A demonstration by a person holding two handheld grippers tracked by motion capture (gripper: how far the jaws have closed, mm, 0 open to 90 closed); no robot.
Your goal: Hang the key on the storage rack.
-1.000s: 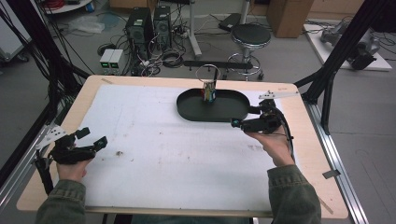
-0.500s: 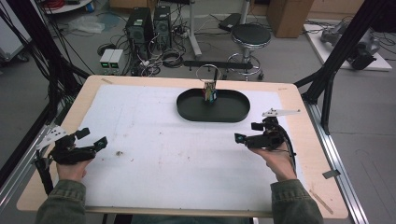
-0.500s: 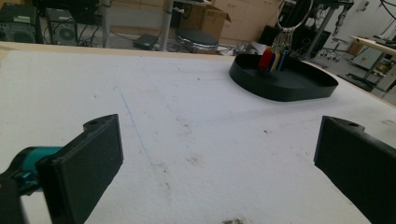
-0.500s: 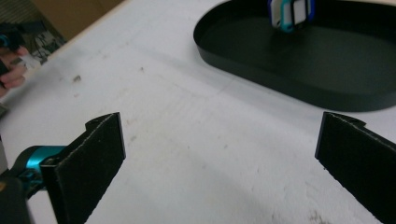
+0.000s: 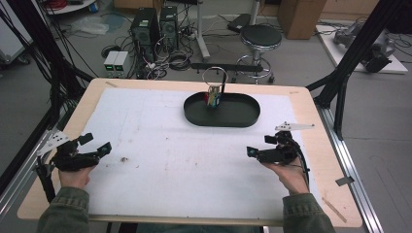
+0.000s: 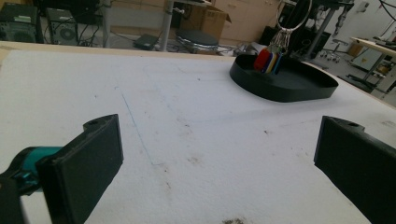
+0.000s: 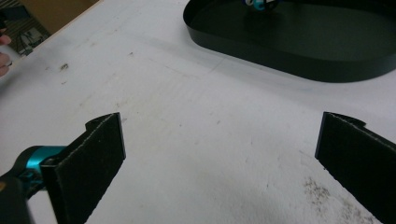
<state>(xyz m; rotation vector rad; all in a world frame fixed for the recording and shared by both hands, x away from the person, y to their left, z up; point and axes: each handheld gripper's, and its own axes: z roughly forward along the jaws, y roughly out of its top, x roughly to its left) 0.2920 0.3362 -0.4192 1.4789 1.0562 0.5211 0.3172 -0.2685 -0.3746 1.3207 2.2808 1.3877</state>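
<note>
Perhaps keys (image 5: 213, 94), blurred, in tray (image 5: 243, 120)

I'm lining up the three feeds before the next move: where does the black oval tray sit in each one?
High view: the black oval tray lies at top centre of the white mat, far side of the table.
Left gripper view: upper right, beyond the open jaws.
Right gripper view: along the top edge, centre to right, partly cropped.
Shared landmark: the coloured tags on a wire ring, standing at one end of the tray.

Even indoor light, soft shadows, slight blur, no glare
</note>
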